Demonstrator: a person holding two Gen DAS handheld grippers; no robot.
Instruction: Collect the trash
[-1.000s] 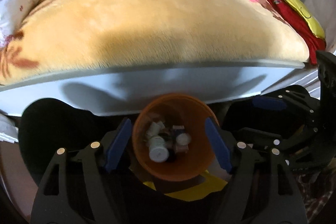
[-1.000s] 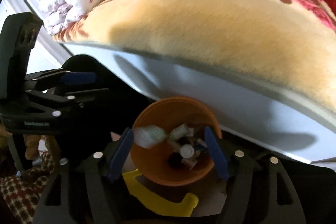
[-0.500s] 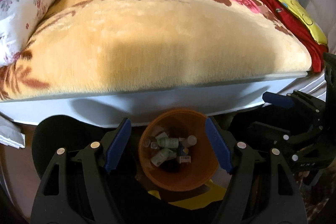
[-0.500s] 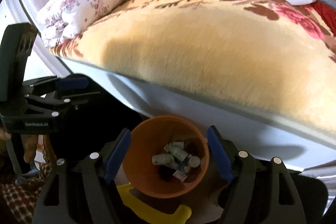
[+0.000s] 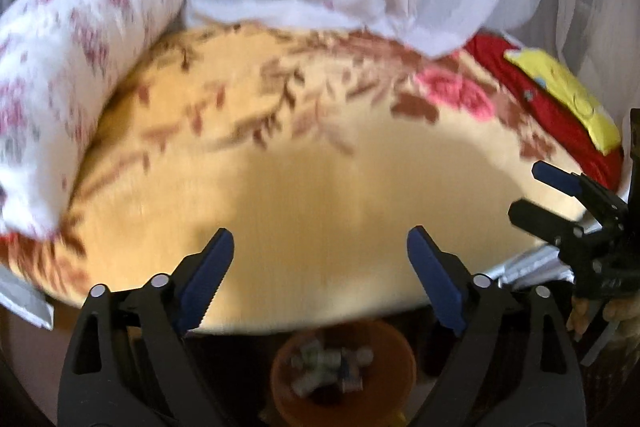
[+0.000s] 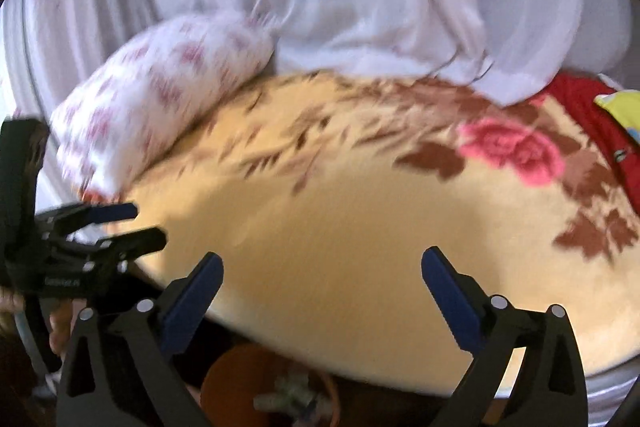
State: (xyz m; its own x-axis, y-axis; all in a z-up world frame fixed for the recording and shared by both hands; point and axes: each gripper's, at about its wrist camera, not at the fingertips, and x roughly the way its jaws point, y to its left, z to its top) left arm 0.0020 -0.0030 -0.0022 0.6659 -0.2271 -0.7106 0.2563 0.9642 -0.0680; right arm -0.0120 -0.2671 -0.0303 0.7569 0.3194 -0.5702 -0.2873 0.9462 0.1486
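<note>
Left gripper [image 5: 320, 267] and right gripper [image 6: 320, 291], jaws just opened wide and empty, above the round orange plastic bin [image 5: 344, 379] of small bottles.

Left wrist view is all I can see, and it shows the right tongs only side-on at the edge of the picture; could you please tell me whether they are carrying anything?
Observer: No. In the right wrist view the right tongs stand wide open, their jaws have just been opening, and nothing is between them; only the yellow floral blanket shows behind the gap.
Operator: Thank you. Where does the bin lie from that side?
Observer: The orange bin sits at the bottom edge of that view, left of centre, partly hidden by the tongs' left finger. Blurred pale items lie inside it.
</note>
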